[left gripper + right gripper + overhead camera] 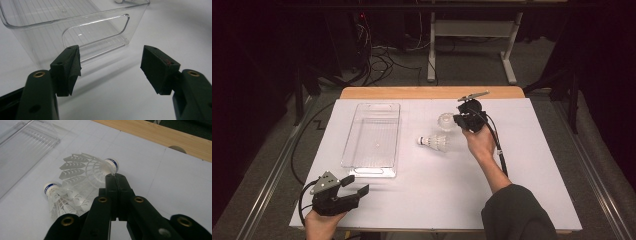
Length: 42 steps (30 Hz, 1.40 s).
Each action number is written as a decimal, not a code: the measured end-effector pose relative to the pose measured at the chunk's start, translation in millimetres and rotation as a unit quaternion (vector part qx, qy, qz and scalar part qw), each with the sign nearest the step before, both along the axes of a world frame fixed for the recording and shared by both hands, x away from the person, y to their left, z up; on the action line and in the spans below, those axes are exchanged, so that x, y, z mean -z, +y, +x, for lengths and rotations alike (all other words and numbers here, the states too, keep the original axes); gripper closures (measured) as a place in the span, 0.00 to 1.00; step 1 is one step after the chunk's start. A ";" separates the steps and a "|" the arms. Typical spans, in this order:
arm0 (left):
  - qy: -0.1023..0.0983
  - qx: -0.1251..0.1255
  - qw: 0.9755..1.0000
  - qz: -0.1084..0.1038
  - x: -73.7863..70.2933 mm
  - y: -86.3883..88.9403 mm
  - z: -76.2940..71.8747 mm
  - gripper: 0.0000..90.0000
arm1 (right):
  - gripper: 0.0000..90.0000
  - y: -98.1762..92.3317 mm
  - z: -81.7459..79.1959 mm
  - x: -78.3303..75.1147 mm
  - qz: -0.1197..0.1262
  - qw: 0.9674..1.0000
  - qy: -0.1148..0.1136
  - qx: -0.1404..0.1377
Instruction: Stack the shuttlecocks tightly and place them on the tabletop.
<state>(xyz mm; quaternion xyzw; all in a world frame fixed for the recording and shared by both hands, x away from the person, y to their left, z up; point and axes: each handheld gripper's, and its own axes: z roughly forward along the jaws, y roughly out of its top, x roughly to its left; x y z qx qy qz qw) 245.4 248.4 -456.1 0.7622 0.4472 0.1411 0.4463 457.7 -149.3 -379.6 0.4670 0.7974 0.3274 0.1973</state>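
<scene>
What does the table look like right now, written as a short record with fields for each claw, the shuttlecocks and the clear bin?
right claw: shut on the skirt rim of the held shuttlecock, at the far right of the table
left claw: open, nothing between the jaws, pointing at the near end of the clear bin
second shuttlecock: lying on its side on the white table top, right of the clear bin
clear bin contents: nothing visible inside
</scene>
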 end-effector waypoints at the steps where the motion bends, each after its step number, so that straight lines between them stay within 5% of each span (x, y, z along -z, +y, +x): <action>1: 0.000 0.000 1.000 0.000 0.0 0.1 0.0 0.37 | 1.00 -1.6 -0.8 0.3 0.001 1.000 -0.001 0.000; 42: 0.001 -0.002 1.000 0.000 0.1 -0.5 0.2 0.37 | 1.00 -44.3 -46.8 12.3 0.005 1.000 0.010 -0.017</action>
